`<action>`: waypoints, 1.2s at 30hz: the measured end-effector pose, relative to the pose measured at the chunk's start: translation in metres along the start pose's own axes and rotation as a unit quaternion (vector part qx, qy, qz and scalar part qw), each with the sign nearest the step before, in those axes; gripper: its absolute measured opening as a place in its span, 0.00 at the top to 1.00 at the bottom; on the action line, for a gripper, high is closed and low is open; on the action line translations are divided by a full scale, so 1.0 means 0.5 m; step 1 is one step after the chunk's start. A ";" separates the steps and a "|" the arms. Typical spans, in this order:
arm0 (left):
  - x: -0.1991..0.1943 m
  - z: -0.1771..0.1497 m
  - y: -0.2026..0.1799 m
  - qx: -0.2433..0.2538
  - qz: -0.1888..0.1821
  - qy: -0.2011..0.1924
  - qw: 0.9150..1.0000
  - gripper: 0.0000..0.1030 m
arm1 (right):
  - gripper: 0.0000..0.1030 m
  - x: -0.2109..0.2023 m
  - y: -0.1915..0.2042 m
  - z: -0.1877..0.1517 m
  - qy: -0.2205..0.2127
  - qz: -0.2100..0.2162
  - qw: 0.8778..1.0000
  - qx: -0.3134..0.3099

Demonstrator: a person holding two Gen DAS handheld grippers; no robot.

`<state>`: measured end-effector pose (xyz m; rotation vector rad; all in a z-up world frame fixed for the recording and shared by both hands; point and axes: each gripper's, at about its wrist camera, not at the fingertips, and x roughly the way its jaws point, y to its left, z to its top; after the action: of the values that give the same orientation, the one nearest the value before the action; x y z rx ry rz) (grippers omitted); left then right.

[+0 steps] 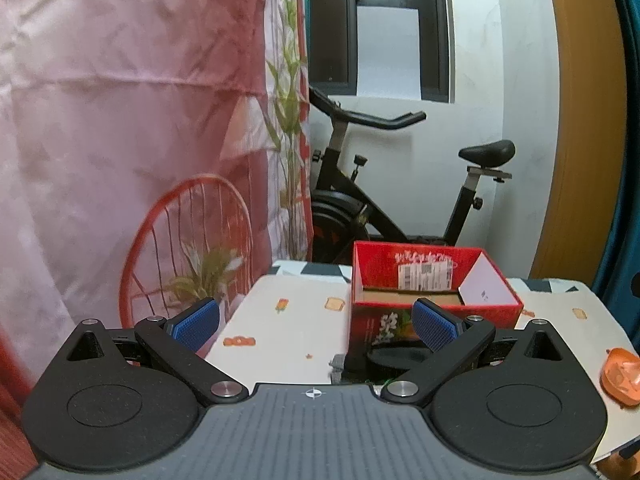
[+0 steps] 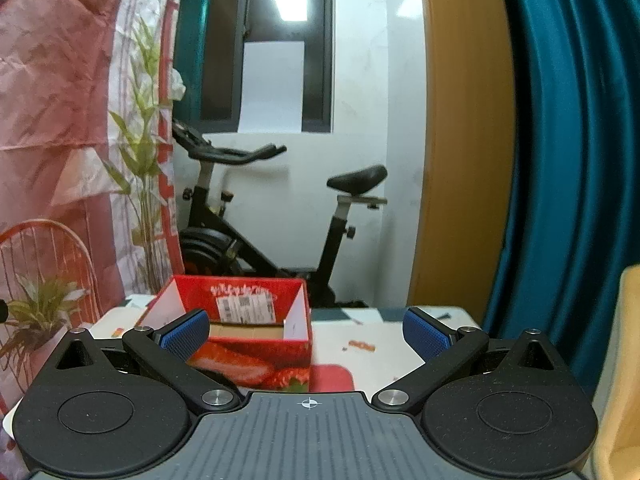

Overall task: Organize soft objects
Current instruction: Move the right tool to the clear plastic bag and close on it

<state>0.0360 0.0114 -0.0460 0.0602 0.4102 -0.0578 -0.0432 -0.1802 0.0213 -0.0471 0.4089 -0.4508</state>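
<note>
We've got both the left gripper (image 1: 316,322) and right gripper (image 2: 306,330) spread wide with nothing in the jaws, facing the red box (image 1: 436,292) on the table (image 1: 288,320), probably our bin. An orange soft thing (image 1: 620,376) lies at the table's right edge.

The left gripper (image 1: 316,322) holds its blue-padded fingers (image 1: 197,323) spread wide, gripping nothing. The right gripper (image 2: 306,334) matches it, its fingers (image 2: 426,335) likewise wide apart and bare, both pointing level and forward
</note>
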 end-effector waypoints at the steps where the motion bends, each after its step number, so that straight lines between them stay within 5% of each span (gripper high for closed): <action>1: 0.008 -0.008 0.002 -0.001 -0.002 0.003 1.000 0.00 | 0.00 0.009 0.000 -0.007 0.002 0.000 1.000 0.002; 12: 0.104 -0.096 -0.003 -0.001 -0.013 0.025 1.000 0.00 | 0.00 0.111 -0.002 -0.124 -0.006 0.003 1.000 0.008; 25: 0.233 -0.214 -0.009 -0.014 -0.051 0.104 0.993 0.01 | 0.00 0.236 -0.009 -0.260 0.100 0.040 0.994 -0.008; 36: 0.292 -0.273 -0.014 -0.025 -0.091 0.160 0.983 0.19 | 0.01 0.295 -0.005 -0.333 0.151 0.074 0.986 -0.014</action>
<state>0.1153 0.0077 -0.2297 -0.0191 0.7388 -0.2197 0.0115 -0.2387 -0.1862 0.0245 0.7121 -0.3048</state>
